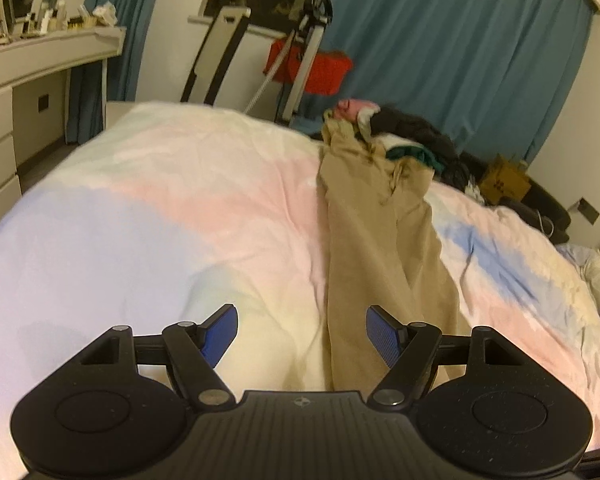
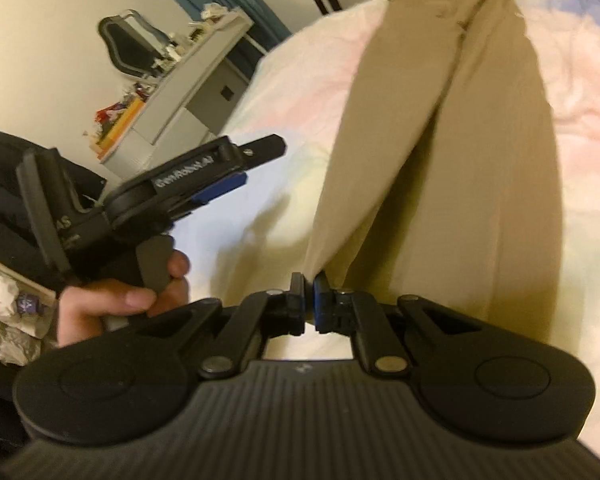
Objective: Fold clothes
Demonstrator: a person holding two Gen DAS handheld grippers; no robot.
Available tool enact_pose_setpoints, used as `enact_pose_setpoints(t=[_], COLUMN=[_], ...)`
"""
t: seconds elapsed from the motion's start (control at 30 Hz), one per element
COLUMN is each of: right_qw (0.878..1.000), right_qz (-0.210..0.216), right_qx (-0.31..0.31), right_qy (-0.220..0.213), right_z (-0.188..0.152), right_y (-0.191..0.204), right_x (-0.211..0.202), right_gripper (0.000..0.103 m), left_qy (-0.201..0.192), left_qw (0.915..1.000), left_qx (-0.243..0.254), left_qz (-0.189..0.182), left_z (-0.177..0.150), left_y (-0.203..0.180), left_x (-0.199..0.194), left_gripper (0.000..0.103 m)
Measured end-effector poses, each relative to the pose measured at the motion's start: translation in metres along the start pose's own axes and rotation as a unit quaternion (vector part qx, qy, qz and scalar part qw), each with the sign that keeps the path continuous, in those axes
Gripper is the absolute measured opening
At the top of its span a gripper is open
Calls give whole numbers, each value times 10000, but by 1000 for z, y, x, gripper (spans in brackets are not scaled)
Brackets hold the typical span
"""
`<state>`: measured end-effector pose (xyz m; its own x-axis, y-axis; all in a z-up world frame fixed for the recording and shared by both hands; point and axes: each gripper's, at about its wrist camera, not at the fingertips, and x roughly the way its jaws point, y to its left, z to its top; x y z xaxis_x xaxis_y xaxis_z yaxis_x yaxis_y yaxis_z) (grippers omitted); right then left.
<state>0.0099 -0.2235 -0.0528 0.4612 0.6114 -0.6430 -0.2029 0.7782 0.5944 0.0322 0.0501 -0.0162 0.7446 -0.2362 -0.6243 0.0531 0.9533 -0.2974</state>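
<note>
Between my right tool (image 2: 309, 280) tips: hem of long beige cotton trousers (image 2: 440, 140), pinched tight, rest stretched ahead over pastel bed quilt (image 1: 160, 208). Left tool (image 1: 302, 330) spread wide, trousers just beside right finger.

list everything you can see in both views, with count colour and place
trousers: one pair, beige, laid lengthwise on the bed, near hem at the grippers
duvet: one, pastel pink, blue and cream, covering the bed
clothes pile: one heap, black, pink, white and green, far end of the bed by the trousers' top
curtains: blue, along the back wall
red bag: one, hanging on a metal frame beyond the bed
dresser: one, white, left wall, small items on top
cardboard box: one, brown, right of the bed
left gripper: black with blue pads, open, over the duvet
right gripper: shut on the trouser hem
hand: one, holding the left gripper's handle
</note>
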Motion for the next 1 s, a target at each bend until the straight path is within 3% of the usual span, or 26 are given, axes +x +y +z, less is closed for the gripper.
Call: enact_pose_setpoints(t=[0.2, 0.3, 0.37, 0.4, 0.43, 0.57, 0.67, 0.83, 0.9, 0.97, 1.0], right_qw=[9948, 9934, 9950, 9956, 9959, 9845, 9691, 9615, 9648, 9697, 9720], right_qz=[-50, 25, -92, -169, -246, -257, -396, -833, -803, -720, -678], right_qx=[896, 1033, 950, 909, 868, 1580, 2263, 2530, 2453, 2305, 2230], right_qy=[490, 500, 310, 158, 7, -715, -899, -674, -505, -369, -301], right_z=[-21, -24, -18, -17, -15, -19, -21, -22, -24, -23, -23], right_y=[-49, -59, -58, -57, -56, -84, -108, -127, -130, -125, -123], right_x=[11, 1, -6, -10, -15, -41, -35, -16, -8, -2, 2], right_gripper=[10, 15, 36, 58, 68, 68, 68, 57, 56, 46, 35], left_qy=[627, 957, 1142, 1226, 1299, 1458, 1519, 1605, 1627, 1644, 1664], left_qw=[9975, 9937, 9908, 9894, 9881, 9861, 9856, 9846, 9849, 9848, 9843], left_qx=[-305, -527, -610, -642, -659, -634, -559, -490, -405, -340, -359], left_qz=[-97, -265, -383, -447, -488, -491, -482, -490, -442, -436, -473], left_z=[-10, -17, -21, -24, -27, -39, -47, -53, -55, -57, -58], left_y=[12, 17, 18, 18, 17, 12, 9, 6, 4, 1, 2], left_x=[21, 32, 39, 42, 44, 51, 52, 52, 52, 52, 50], left_gripper=[73, 73, 73, 73, 73, 70, 69, 61, 51, 40, 32])
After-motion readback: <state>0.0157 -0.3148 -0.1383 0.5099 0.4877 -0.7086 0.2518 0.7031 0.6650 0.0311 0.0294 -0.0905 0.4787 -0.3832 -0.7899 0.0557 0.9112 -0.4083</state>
